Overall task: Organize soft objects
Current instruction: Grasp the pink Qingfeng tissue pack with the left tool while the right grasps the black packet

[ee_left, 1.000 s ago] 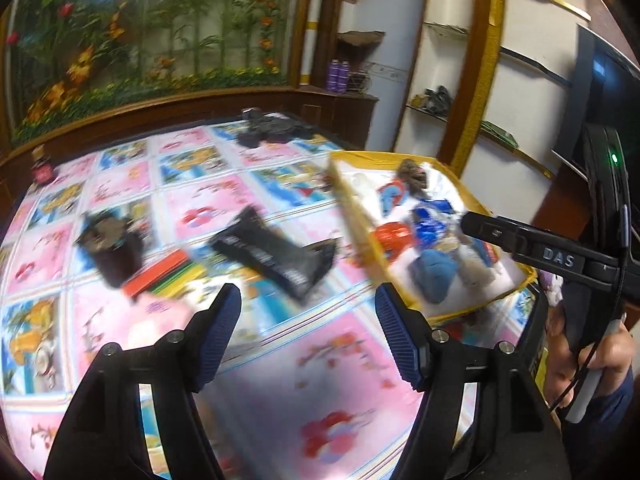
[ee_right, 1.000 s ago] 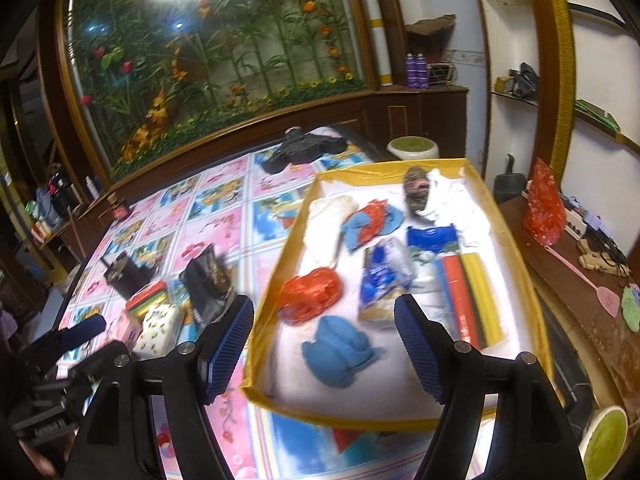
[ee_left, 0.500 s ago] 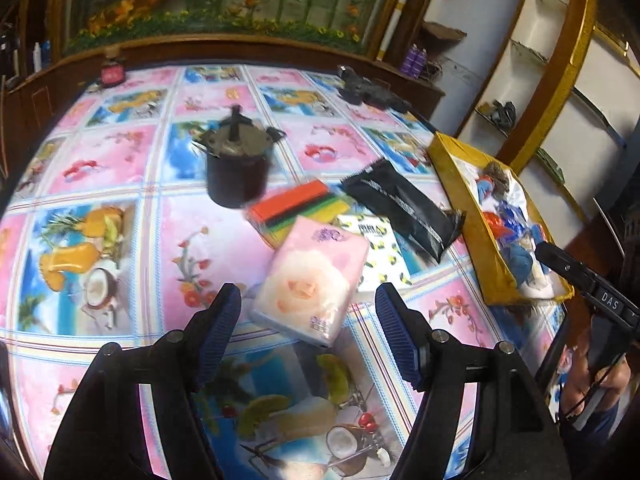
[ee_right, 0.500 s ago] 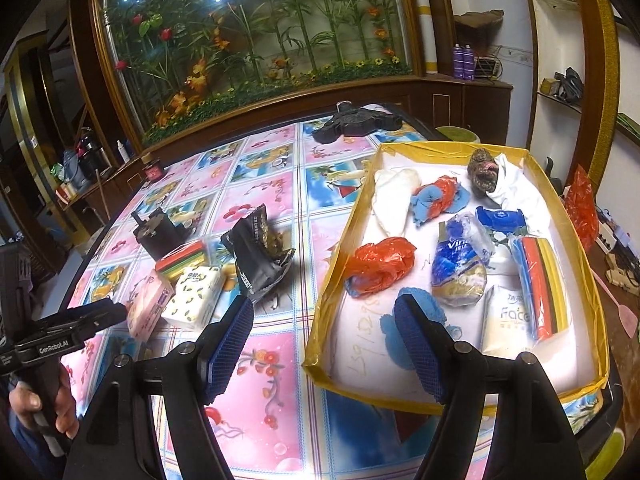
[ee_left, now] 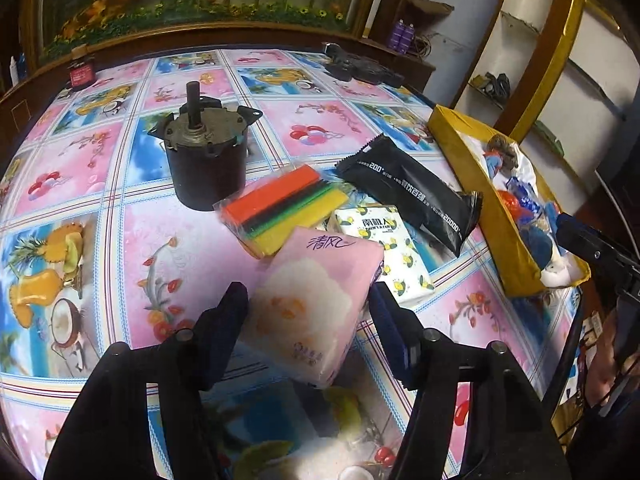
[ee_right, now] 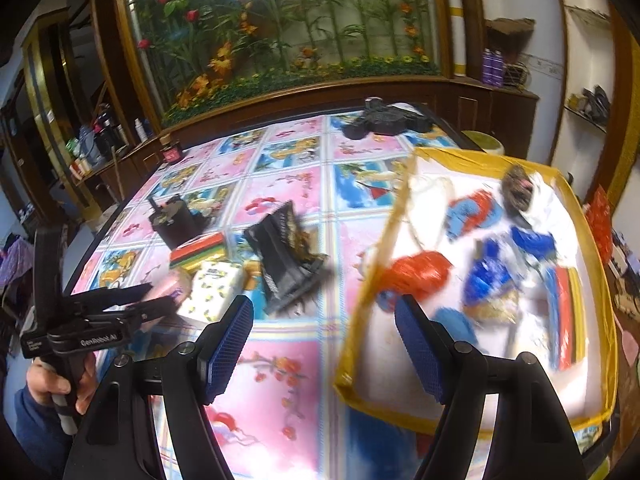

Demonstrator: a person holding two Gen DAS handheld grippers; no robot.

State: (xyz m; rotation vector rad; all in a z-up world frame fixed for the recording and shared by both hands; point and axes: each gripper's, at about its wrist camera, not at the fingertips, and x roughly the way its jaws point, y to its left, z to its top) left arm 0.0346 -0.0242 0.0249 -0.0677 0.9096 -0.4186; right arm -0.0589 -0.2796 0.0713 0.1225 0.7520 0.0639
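Note:
A pink tissue pack (ee_left: 316, 304) lies flat on the tablecloth between the fingers of my left gripper (ee_left: 309, 300). The jaws are closing; the pads stand at the pack's two long sides without visibly squeezing it. A white lemon-print tissue pack (ee_left: 384, 248), a bag of coloured sponges (ee_left: 280, 208) and a black pouch (ee_left: 412, 196) lie just beyond. The yellow tray (ee_right: 372, 276) on the right holds several soft items. My right gripper (ee_right: 324, 340) is open with nothing between its fingers, over the table beside the tray's near left corner. In that blurred view, the left gripper (ee_right: 152, 300) hides part of the pink pack.
A dark metal motor (ee_left: 204, 160) stands upright behind the sponges. A small red jar (ee_left: 80, 72) and a black bundle (ee_left: 360, 68) sit at the table's far edge. One finger of the right gripper (ee_left: 592, 248) reaches in over the tray. A person's hand (ee_right: 44, 384) holds the left gripper.
My left gripper swung away from the tray and came down over the pink tissue pack, and its jaws have narrowed around it. My right gripper drifted left, from over the tray to beside it.

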